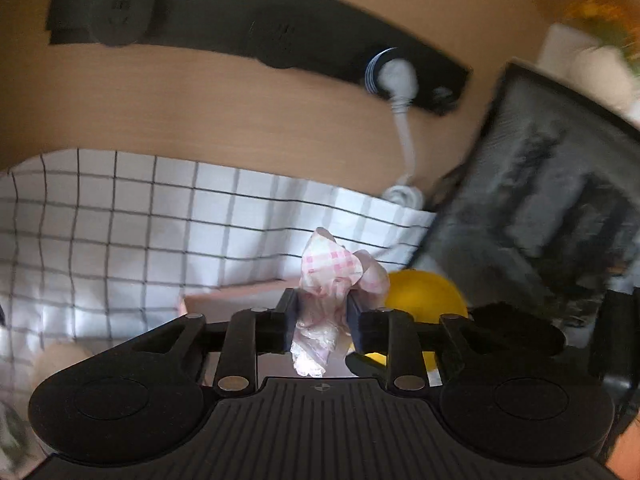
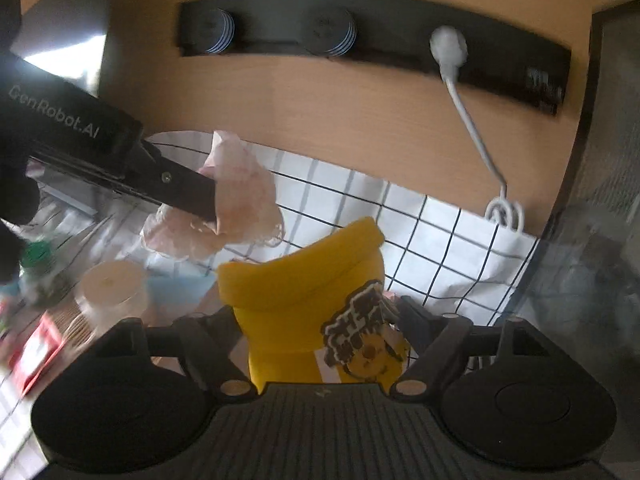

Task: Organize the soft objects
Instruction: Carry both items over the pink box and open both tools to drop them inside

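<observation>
Smooth tan wooden wall (image 1: 240,120) carries a long black socket strip (image 1: 260,36) above a white black-gridded tablecloth (image 1: 120,220). Between the left gripper's (image 1: 322,318) narrowed jaws, a crumpled pink-checked thin cloth (image 1: 332,276) is pinched. The right gripper's (image 2: 316,320) wide jaws flank a soft yellow knitted cap (image 2: 304,292) with an embroidered patch; whether they press it is unclear.

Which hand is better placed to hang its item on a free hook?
Probably the left: its gripper pinches a light pink cloth raised toward the hook rail. The right gripper holds a bulkier yellow hat, lower.
</observation>
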